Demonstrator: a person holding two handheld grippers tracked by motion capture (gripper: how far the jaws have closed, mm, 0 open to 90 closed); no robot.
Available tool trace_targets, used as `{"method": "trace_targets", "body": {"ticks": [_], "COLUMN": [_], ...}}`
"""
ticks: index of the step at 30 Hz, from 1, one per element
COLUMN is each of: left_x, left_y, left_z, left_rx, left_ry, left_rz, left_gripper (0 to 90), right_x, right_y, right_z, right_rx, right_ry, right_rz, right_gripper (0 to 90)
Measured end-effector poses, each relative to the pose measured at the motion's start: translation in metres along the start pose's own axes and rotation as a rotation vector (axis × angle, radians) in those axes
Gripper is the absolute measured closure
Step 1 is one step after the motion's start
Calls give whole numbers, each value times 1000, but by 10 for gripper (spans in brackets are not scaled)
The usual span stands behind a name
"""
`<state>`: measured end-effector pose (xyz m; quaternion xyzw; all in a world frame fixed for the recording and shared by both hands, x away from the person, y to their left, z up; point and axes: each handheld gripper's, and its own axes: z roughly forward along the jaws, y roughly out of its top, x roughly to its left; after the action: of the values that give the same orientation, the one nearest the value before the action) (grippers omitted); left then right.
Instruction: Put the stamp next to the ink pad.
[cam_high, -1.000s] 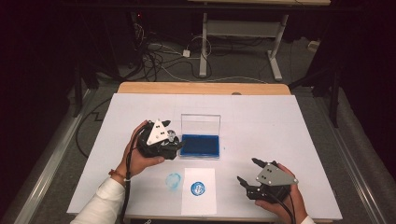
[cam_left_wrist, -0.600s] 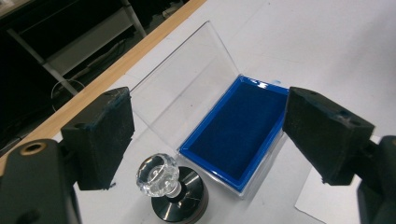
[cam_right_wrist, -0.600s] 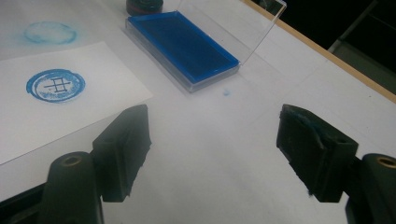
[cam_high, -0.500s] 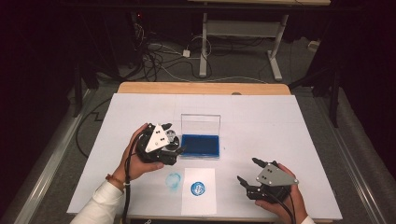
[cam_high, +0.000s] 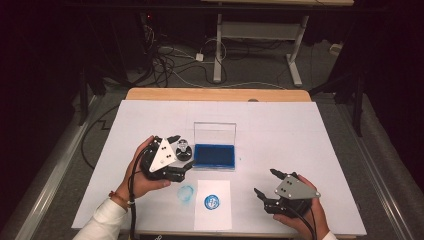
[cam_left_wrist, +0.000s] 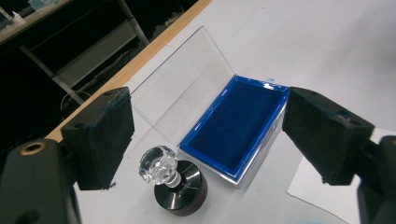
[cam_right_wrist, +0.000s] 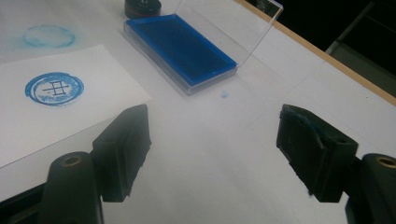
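I have the stamp (cam_left_wrist: 170, 186), a black round base with a clear faceted knob, standing upright on the worktop (cam_high: 300, 130) just left of the open blue ink pad (cam_high: 214, 156), and my left gripper (cam_high: 177, 154) hangs over it with its fingers wide, the stamp between them but not gripped. My right gripper (cam_high: 265, 182) sits well to the right of the ink pad and nearer to me, fingers also spread wide and holding nothing. The risk I see is in the left side: the stamp sits off centre, close to one finger (cam_left_wrist: 100, 137), so if I close or drift now that pad may catch the knob first and tip the stamp over, or push it against the ink pad's clear lid (cam_left_wrist: 182, 88). The inked face could also smear the worktop, where one blue ring (cam_high: 186, 193) already lies beside the printed sheet (cam_high: 212, 220) in front of the ink pad. Compared with a second ago, my left hand has drawn back a little from the ink pad and the stamp now shows clear of the fingers; my right hand has not moved.
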<state>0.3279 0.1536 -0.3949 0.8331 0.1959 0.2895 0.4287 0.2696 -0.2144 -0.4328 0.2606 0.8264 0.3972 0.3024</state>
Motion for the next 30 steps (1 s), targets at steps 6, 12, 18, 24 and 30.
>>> {"method": "trace_targets", "body": {"ticks": [6,12,18,24,30], "left_x": [-3,-5,-7,-10,-12], "left_y": [-6,-11,-16,-23,-30], "left_z": [-6,-13,-21,-27,-30], "left_rx": [-16,-27,-28,-28,-17], "left_ry": [17,23,27,39,47], "left_rz": [16,18,22,26,31], "left_gripper": [164,164,164,164,164], "right_x": [0,0,0,0,0], "right_y": [0,0,0,1,1], "right_z": [0,0,-1,-1,-2], "right_rx": [1,0,-10,-12,-16], "right_ry": [-2,-3,-10,-11,-16], "right_rz": [1,2,7,7,8], "right_gripper": [262,263,264,264,264]}}
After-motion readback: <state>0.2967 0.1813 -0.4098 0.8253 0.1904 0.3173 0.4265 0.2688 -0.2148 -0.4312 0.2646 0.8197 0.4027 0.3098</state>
